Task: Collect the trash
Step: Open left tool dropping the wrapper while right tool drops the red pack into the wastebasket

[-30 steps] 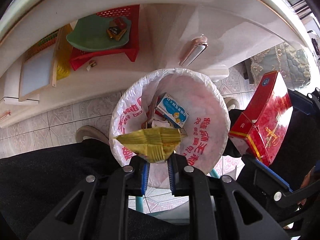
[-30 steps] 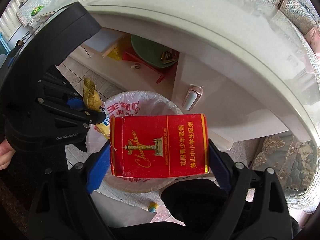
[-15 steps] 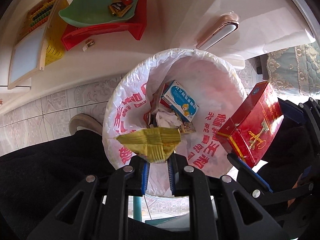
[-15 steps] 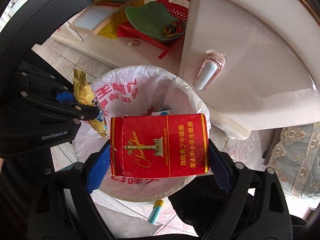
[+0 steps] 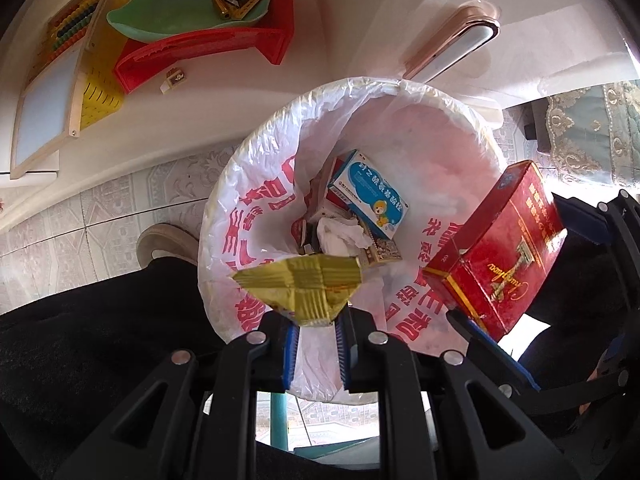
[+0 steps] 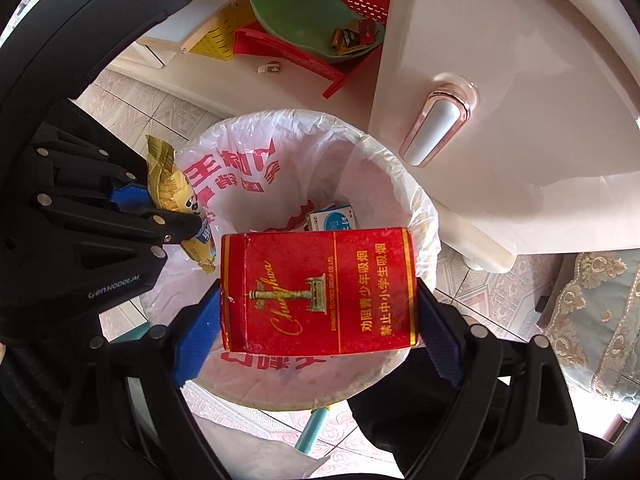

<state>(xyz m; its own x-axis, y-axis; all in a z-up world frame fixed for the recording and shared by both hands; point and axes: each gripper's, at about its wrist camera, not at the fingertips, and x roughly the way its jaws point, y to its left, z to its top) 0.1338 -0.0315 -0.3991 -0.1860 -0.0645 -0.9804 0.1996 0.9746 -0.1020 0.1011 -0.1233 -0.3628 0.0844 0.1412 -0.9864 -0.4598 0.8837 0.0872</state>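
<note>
A trash bin lined with a white bag with red print stands on the tiled floor below both grippers. Inside lie a blue and white box, crumpled tissue and other scraps. My left gripper is shut on a yellow wrapper and holds it over the bin's near rim; the wrapper also shows in the right wrist view. My right gripper is shut on a red cigarette carton, held over the bin's rim.
A white cabinet with a rose-gold handle stands right behind the bin. On its low shelf are a red basket, a green dish and an abacus board. A shoe is beside the bin.
Both grippers have come closer over the bin, which now fills more of each view. The wrapper and the carton stay held.
</note>
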